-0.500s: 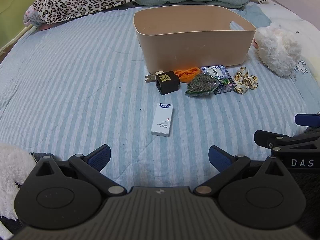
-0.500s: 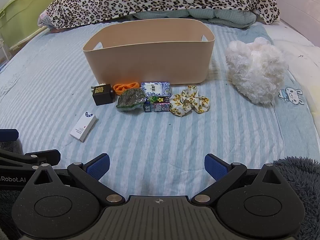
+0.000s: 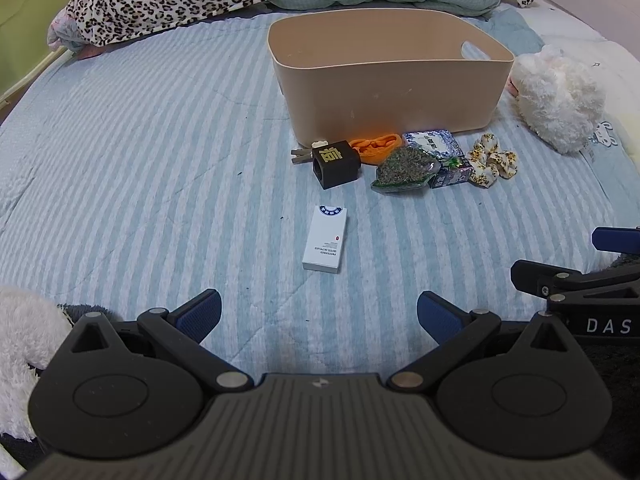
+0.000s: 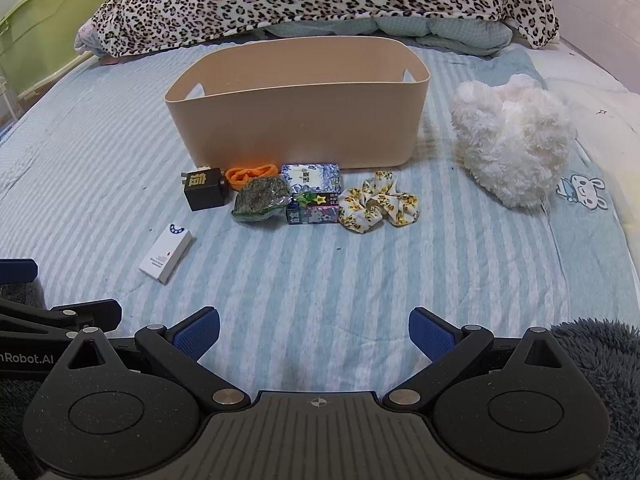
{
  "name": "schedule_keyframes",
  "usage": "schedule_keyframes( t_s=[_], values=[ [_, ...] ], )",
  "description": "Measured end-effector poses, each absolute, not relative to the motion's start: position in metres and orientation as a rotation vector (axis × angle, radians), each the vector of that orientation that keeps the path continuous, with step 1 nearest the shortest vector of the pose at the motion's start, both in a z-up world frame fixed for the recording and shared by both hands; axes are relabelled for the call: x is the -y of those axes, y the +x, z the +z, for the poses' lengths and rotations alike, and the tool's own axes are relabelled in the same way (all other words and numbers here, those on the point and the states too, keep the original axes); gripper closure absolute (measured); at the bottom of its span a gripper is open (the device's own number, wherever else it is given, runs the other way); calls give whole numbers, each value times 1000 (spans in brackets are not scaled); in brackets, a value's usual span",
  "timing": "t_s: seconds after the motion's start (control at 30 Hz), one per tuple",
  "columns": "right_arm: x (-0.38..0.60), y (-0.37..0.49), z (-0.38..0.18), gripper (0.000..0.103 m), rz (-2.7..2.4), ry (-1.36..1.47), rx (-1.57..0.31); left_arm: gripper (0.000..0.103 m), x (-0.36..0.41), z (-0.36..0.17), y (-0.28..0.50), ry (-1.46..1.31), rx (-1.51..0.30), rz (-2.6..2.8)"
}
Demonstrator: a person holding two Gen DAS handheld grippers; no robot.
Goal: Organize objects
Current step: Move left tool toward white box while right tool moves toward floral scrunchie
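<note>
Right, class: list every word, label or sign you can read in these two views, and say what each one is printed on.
"DAS": on the right tongs' body.
"nRobot.AI", cut off at the frame edge: on the left tongs' body.
Gold character: on the black block, not legible to me.
Small print: on the white box, too small to read.
Dark characters: on the blue-and-white patterned box, too blurred to read.

Bin [image 4: 296, 120] stood at 12 o'clock on the bed [image 4: 360, 280]. Charger [image 4: 204, 190], packet [image 4: 260, 200], boxes [image 4: 314, 200] and scrunchie [image 4: 378, 206] lined its front. Carton [image 4: 165, 253] lay at 10 o'clock, plush [image 4: 512, 140] at 2 o'clock.
</note>
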State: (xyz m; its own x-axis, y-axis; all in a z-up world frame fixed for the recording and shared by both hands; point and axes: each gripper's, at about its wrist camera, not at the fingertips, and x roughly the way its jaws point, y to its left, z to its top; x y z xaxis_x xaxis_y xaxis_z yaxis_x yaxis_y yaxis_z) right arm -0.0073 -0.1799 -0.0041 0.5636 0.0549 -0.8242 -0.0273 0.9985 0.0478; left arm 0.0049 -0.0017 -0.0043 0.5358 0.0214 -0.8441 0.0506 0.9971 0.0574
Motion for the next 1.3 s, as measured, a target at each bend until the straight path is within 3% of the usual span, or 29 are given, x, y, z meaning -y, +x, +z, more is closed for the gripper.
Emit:
schedule_keyframes(
  t_s=[1.3],
  values=[
    [213,35,-23,2,12,58,-1013,0,7,-40,50,93,-1096,-9]
  ],
)
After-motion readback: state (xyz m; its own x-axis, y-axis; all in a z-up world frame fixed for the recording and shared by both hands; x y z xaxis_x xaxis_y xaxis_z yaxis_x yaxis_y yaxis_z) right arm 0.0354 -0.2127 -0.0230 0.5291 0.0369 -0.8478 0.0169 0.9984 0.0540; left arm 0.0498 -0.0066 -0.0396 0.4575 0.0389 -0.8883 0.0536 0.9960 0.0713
